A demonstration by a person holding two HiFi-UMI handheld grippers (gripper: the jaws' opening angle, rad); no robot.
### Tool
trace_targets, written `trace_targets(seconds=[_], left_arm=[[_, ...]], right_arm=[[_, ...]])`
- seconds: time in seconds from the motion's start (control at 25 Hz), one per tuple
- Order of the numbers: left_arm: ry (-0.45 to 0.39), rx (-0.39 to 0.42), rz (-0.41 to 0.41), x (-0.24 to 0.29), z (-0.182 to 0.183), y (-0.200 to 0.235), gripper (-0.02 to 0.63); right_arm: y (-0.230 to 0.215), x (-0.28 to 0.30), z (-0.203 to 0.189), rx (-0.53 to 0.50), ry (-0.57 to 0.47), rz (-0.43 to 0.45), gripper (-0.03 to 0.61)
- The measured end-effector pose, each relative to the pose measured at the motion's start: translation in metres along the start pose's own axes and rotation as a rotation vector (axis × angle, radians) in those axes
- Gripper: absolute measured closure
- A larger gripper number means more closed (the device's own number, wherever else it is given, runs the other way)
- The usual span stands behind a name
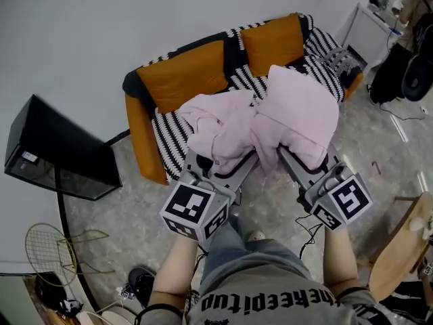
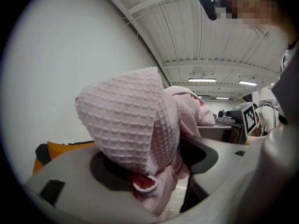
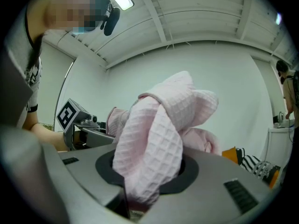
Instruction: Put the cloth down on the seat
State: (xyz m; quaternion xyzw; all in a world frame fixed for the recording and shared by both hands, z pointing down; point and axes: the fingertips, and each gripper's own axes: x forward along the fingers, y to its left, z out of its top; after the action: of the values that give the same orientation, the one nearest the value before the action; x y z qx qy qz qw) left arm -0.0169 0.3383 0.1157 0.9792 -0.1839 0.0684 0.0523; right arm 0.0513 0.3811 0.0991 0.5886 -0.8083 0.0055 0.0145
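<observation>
A person standing before an orange sofa (image 1: 144,139) holds a pink waffle-weave cloth (image 1: 270,120) in both grippers. The left gripper (image 1: 208,164) is clamped on one bunched end, the fabric (image 2: 131,120) heaped over its jaws and hanging down between them. The right gripper (image 1: 303,160) is clamped on the other end, with folds of the cloth (image 3: 159,139) wedged in the gap between its jaws. Both grippers point roughly level towards the sofa. From the head view the cloth is carried over the front of the seat, which is covered by a black-and-white striped throw (image 1: 169,137). Whether its far folds touch the seat cannot be told. Two orange cushions (image 1: 189,73) lean against the backrest. A badminton racket (image 1: 46,246) lies on the floor at lower left.
</observation>
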Motion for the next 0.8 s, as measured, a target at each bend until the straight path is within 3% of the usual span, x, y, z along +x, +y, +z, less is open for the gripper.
trace_targets(seconds=[0.6, 0.8], left_arm=[[0.005, 0.01, -0.071, 0.028, 0.025, 0.118, 0.278], [0.005, 0.027, -0.086, 0.032, 0.017, 0.136, 0.278]], right_arm=[[-0.019, 0.117, 0.016, -0.008, 0.007, -0.08, 0.423], [-0.019, 0.134, 0.005, -0.009, -0.005, -0.1, 0.423]])
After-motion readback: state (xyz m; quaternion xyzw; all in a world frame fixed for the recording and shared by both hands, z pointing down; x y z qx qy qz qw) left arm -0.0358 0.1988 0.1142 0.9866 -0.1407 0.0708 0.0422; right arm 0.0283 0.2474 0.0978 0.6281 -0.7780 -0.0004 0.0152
